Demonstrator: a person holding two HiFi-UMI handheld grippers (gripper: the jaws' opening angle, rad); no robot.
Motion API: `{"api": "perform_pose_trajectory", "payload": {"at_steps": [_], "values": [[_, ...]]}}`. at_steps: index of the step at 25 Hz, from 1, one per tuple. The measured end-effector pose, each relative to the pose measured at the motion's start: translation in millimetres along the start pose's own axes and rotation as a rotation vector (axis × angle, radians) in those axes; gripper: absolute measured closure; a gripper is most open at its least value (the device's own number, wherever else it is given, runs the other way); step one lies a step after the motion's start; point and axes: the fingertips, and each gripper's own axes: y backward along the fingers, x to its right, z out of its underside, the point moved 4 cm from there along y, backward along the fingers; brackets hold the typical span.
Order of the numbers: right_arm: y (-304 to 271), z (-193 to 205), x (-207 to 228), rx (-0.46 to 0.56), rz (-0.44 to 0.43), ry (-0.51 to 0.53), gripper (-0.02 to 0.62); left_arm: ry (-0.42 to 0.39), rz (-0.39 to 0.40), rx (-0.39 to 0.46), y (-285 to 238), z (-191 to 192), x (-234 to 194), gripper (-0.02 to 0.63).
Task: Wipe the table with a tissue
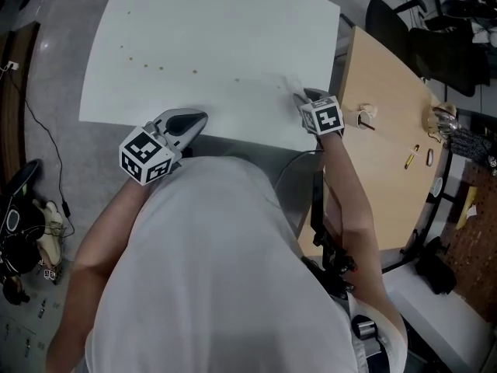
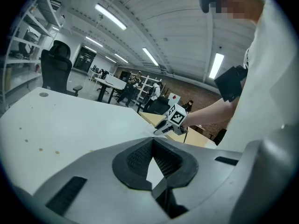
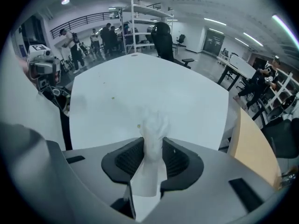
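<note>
Several small brown specks [image 1: 161,69] were noted on the white desk [image 1: 233,14], strung in a loose line across its left and middle part. No stretch of that line was seen to be cleared, so the wiping was judged to be at an early stage, with nearly the whole surface left to cover.

The tissue [image 3: 154,122] was found clamped in the right tongs [image 3: 153,141]. Its bunched end stood out beyond the pads and a flat tail hung back behind them. In the head view these tongs were placed at the near right corner of the desk, pointed steeply down, with the tissue at the surface just far of them. Contact between tissue and desk could not be confirmed. One speck [image 3: 138,125] was recorded just left of the tissue's end, and the main line of specks lay well to the left.

The left tongs [image 2: 153,141] were observed with the tips drawn together and nothing between them. They were held near level over the near edge of the desk, on the left, well apart from the tissue. No part in the wiping was attributed to them.
</note>
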Motion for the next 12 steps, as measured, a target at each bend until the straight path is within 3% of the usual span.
{"api": "perform_pose_trajectory", "payload": {"at_steps": [7, 12], "values": [[-30.4, -26.3, 6.0, -0.102, 0.07, 0.215, 0.476, 0.049, -0.104, 0.042, 18.6, 6.9, -5.3, 0.6], [-35.7, -28.6, -5.3, -0.166, 0.133, 0.391, 0.476, 0.075, -0.133, 0.054, 26.1, 13.1, -6.5, 0.601]]}}
